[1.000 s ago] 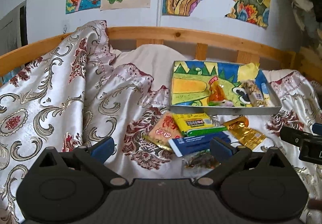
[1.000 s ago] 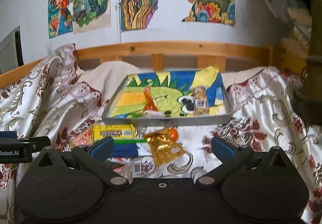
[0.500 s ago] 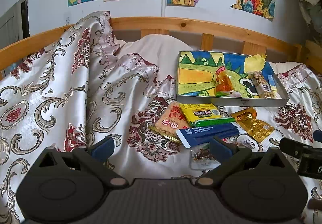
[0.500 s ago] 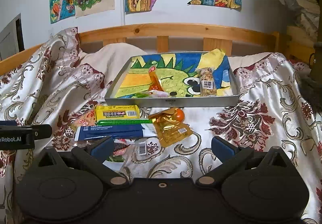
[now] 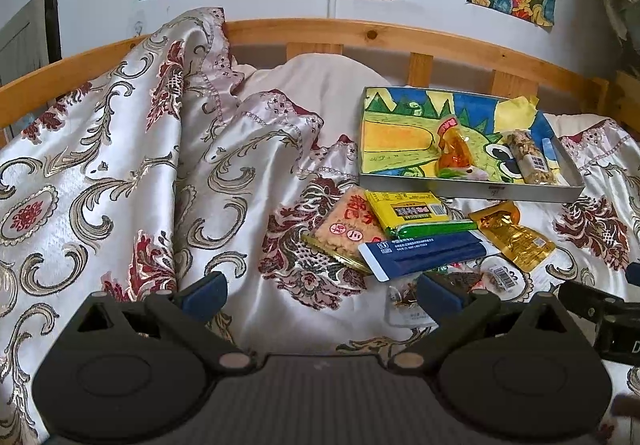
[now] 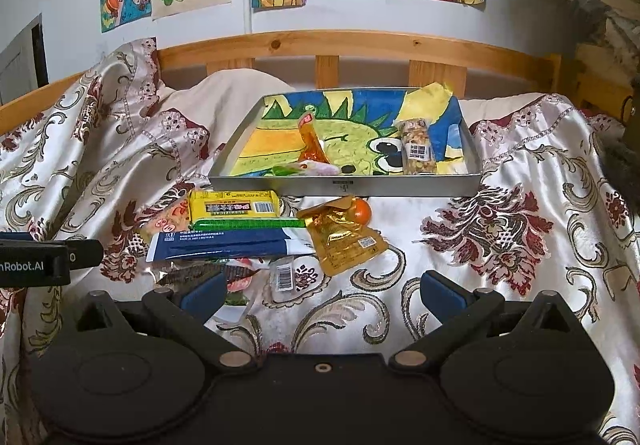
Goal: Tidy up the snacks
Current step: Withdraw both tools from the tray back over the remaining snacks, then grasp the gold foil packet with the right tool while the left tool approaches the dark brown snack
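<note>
Both grippers, left (image 5: pixel 318 295) and right (image 6: pixel 322 295), hung wide open and empty over the loose snack pile (image 6: pixel 240 233) just before the metal tray (image 6: pixel 344 187), so the step looked like choosing a packet, probably the gold pouch (image 6: pixel 346 241), to carry in.

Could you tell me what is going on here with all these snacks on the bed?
A person is holding two handheld grippers over a bedspread to sort snacks into a metal tray. The left gripper and right gripper are both open and holding nothing. The tray already has an orange packet and a nut bar. In front of it lie a yellow pack, a blue pack and a gold pouch, among others.
</note>
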`<action>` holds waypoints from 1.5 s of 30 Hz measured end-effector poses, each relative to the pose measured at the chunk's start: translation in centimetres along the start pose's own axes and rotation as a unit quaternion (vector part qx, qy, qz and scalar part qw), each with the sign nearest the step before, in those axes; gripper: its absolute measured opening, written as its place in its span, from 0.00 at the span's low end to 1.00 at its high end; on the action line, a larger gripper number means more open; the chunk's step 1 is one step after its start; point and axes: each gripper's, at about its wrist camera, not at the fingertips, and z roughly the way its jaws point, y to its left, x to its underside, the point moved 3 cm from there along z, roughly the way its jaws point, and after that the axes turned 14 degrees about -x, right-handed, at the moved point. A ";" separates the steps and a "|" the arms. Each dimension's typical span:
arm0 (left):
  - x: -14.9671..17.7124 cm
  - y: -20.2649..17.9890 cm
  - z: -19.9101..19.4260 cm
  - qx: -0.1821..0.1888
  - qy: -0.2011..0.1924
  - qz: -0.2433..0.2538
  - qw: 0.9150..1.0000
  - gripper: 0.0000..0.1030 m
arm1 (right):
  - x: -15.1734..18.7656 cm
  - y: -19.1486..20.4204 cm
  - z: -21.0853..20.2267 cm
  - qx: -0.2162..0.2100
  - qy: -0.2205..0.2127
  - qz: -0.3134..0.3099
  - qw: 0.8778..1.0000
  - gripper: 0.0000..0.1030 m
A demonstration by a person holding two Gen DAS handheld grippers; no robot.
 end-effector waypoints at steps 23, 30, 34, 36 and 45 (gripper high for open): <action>-0.6 0.1 1.6 0.015 0.014 -0.003 1.000 0.99 | 0.7 0.2 1.0 -0.010 0.010 0.005 1.000 0.99; -1.5 -0.5 1.9 0.030 0.003 0.009 1.000 0.99 | 0.7 0.1 1.2 -0.013 0.008 0.011 1.000 0.99; -2.1 -1.5 2.1 0.053 -0.012 0.044 0.998 0.99 | 0.8 -0.1 1.3 -0.012 0.010 0.012 1.000 0.99; -2.4 -2.1 2.4 0.072 -0.014 0.062 0.995 0.99 | 0.9 -0.1 1.4 -0.014 0.012 0.012 1.000 0.99; -3.7 -4.1 5.3 0.131 -0.010 0.132 0.983 0.99 | 1.5 -0.2 2.2 -0.028 0.021 0.005 0.999 0.99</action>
